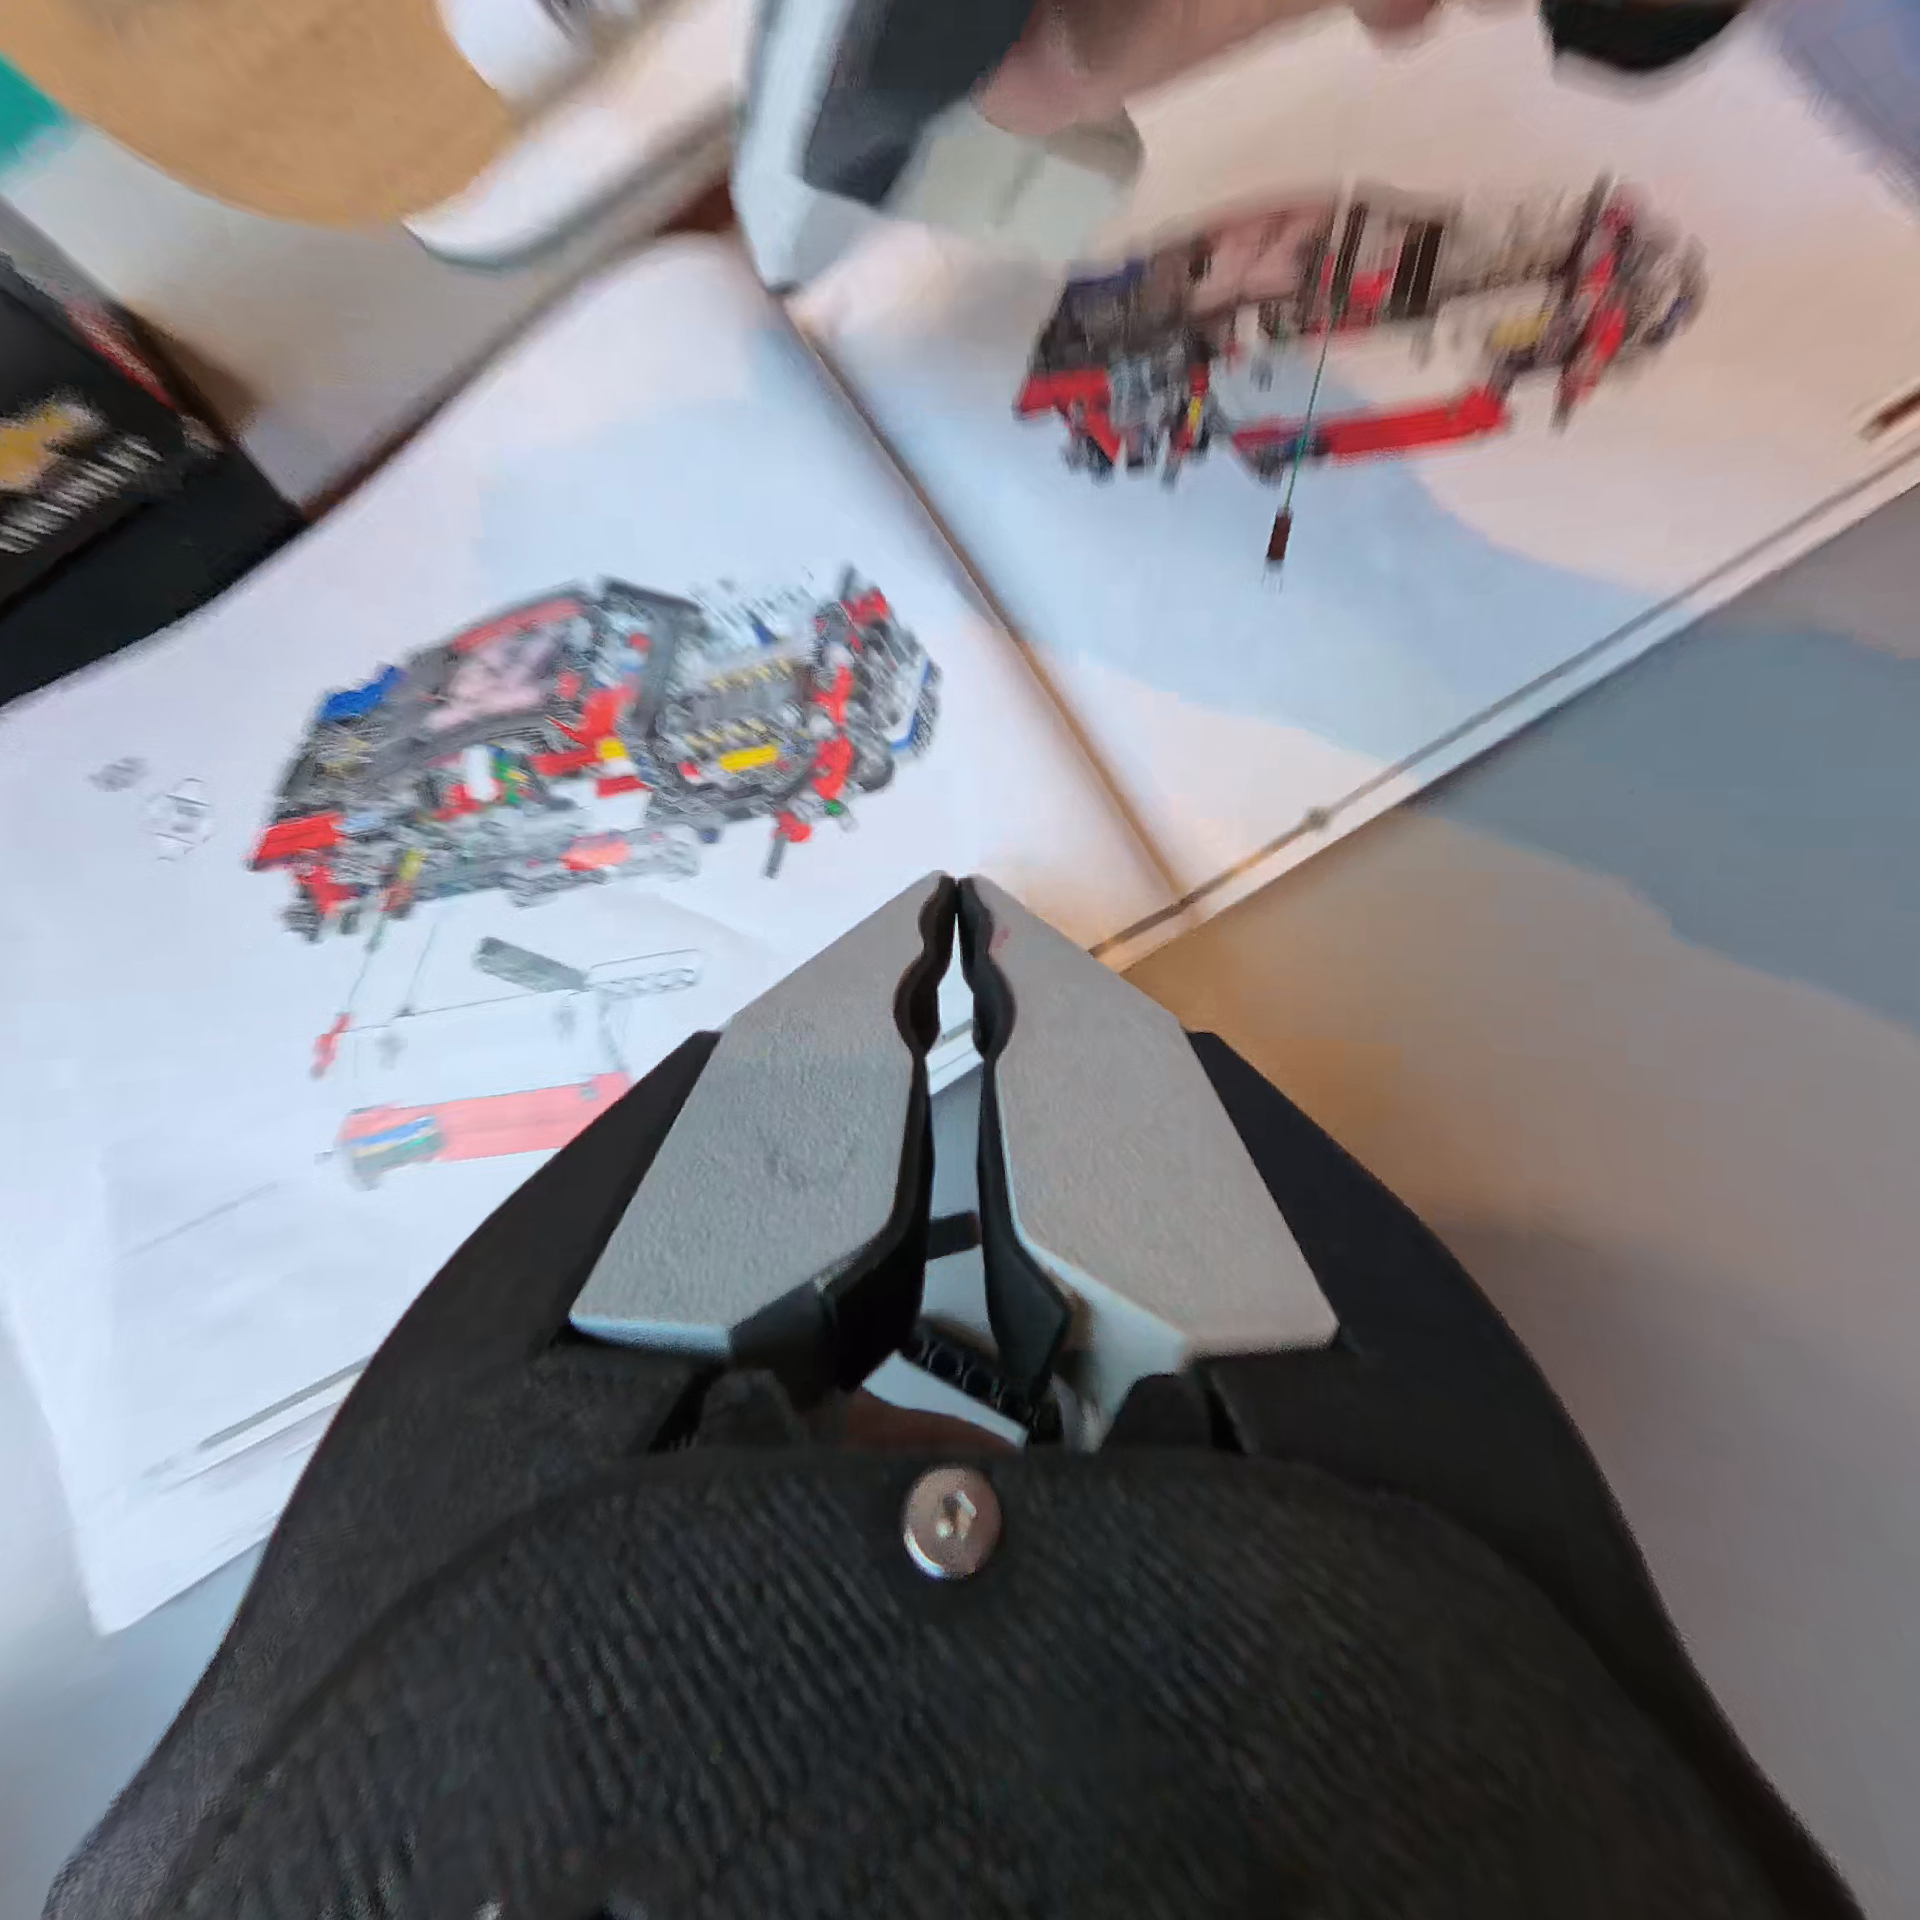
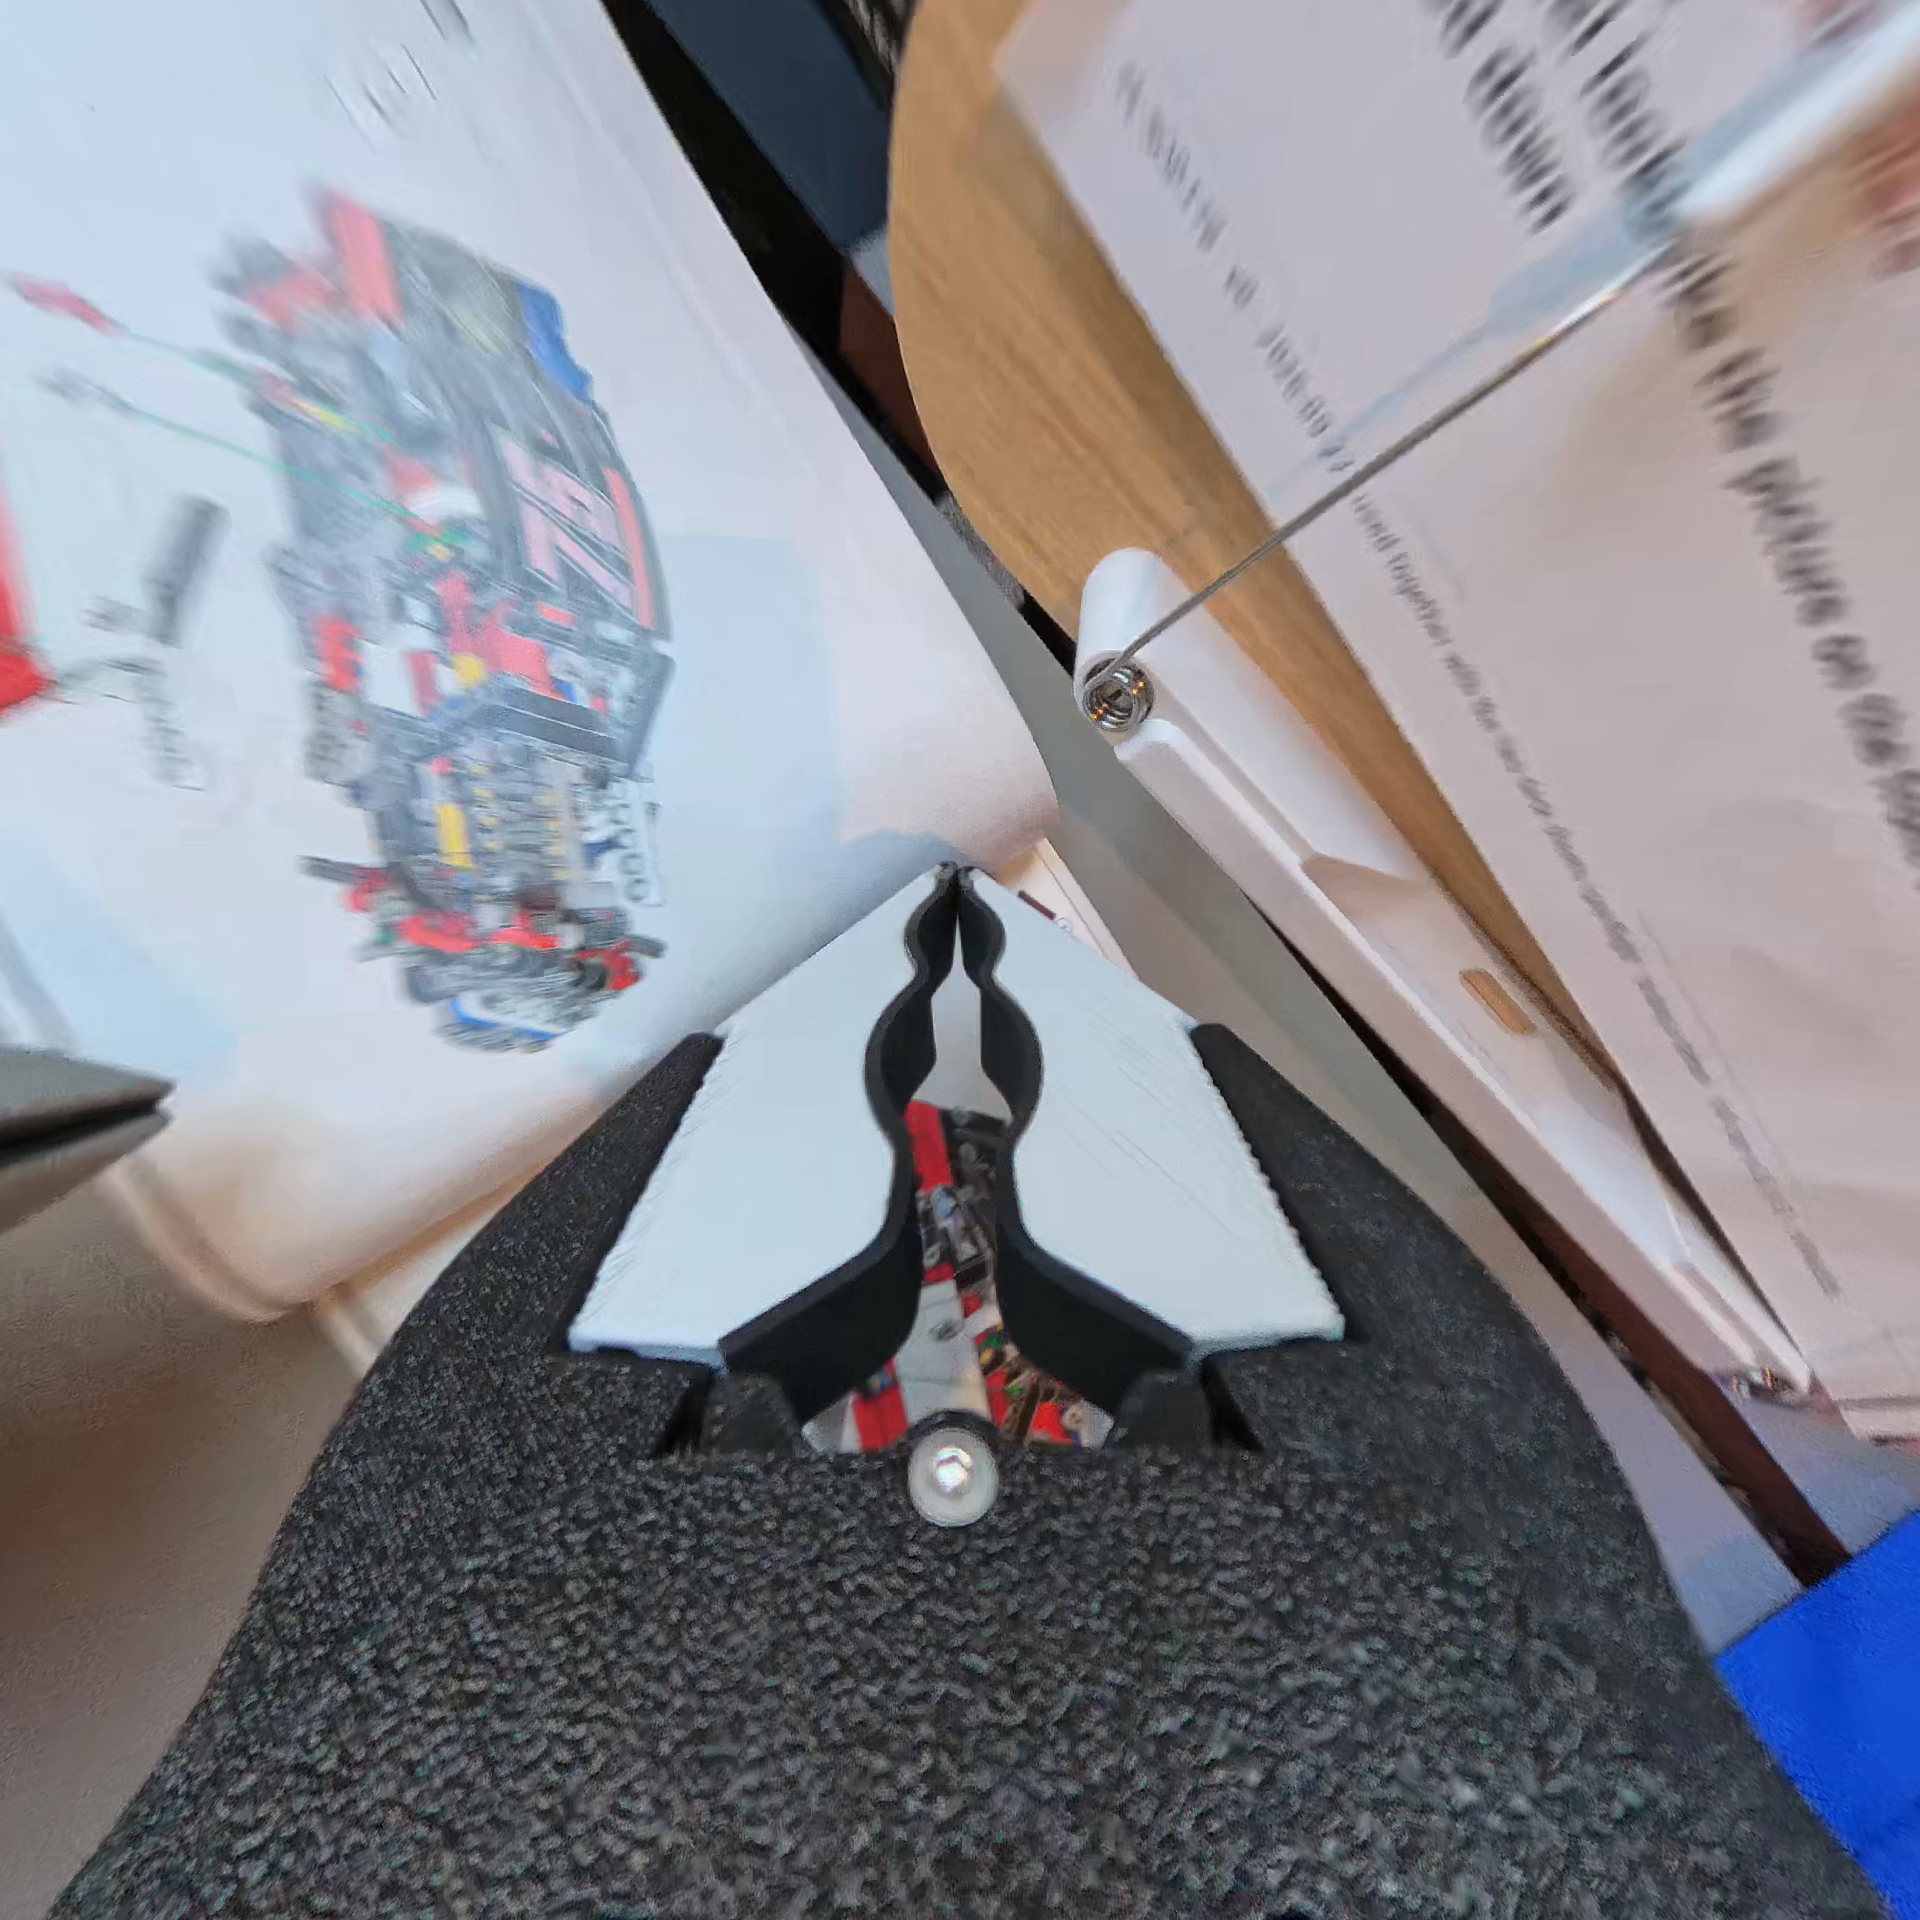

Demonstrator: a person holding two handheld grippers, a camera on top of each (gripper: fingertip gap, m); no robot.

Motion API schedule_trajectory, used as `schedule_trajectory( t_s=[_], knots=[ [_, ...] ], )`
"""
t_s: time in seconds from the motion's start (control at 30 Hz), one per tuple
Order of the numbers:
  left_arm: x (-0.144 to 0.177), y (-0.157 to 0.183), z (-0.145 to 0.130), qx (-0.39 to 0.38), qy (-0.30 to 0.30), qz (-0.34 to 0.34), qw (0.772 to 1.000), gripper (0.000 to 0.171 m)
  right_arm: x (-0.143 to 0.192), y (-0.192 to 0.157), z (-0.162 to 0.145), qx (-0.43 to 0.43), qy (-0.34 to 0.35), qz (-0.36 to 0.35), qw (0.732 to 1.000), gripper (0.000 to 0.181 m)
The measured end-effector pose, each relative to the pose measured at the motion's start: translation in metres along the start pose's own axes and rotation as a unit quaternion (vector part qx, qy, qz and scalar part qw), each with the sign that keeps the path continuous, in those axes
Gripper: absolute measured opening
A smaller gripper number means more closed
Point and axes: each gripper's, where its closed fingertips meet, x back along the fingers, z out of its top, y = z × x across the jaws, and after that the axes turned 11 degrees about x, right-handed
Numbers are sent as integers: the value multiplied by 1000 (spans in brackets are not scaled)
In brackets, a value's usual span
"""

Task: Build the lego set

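the left tool [image 1: 954, 883] is sitting pinched fully together at its tips with nothing between them, hovering over the near edge of the open instruction booklet [image 1: 644, 499]. bare surface [image 1: 1558, 1039] is lying open toward 3 o'clock, beyond the booklet's lower edge. on the near page a printed car model [image 1: 603, 748] in red, black and blue is showing, blurred, toward 10 o'clock; the far page is carrying another red frame drawing at 1 o'clock. a black box [image 1: 94, 457] is crowding in at 9 o'clock, and a white device is blocking the 12 o'clock side.

the right tool [image 2: 954, 871] is likewise closed tip to tip and empty, its tips standing at the booklet's edge. a white stand [image 2: 1299, 852] with a wire arm, holding a printed sheet, is fencing off the side from 1 to 4 o'clock, over a wooden board [image 2: 1039, 364].
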Motion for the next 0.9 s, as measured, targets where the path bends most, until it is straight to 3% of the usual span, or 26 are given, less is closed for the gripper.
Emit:
schedule_trajectory(
  t_s=[0.1, 0.13, 0.27, 0.33, 0.37, 0.4, 0.43, 0.5, 0.57, 0.63, 0.77, 0.9],
  knots=[
    [53, -16, 24, 53, 92, -6, 994, 0, 56, -12, 12, -10, 65, 13, 998, 1],
    [72, -21, 26, 66, 112, -3, 991, 0, 77, -20, 11, -6, 81, 20, 997, 13],
    [135, -23, 1, 97, 130, 5, 987, 0, 161, -74, -13, 14, 160, 65, 985, 42],
    [162, -8, -18, 102, 154, -13, 983, 2, 196, -115, -38, 10, 201, 117, 973, 47],
    [172, 2, -30, 103, 161, -25, 981, 45, 211, -136, -52, 6, 220, 144, 965, 50],
    [178, 11, -44, 106, 161, -31, 981, 58, 224, -156, -66, -2, 237, 168, 957, 55],
    [183, 22, -58, 103, 162, -41, 981, 51, 234, -176, -81, -10, 252, 195, 948, 57],
    [190, 45, -81, 94, 181, -60, 977, 53, 255, -215, -109, -28, 285, 251, 925, 58],
    [192, 59, -103, 95, 183, -54, 977, 56, 270, -244, -130, -44, 312, 287, 905, 57],
    [198, 76, -116, 98, 199, -58, 973, 57, 274, -257, -149, -44, 325, 269, 905, 59],
    [209, 115, -129, 153, 244, -97, 953, 50, 281, -266, -172, -54, 375, 211, 901, 65],
    [198, 144, -147, 140, 250, -87, 954, 49, 270, -259, -208, -68, 356, 161, 918, 64]
  ],
)
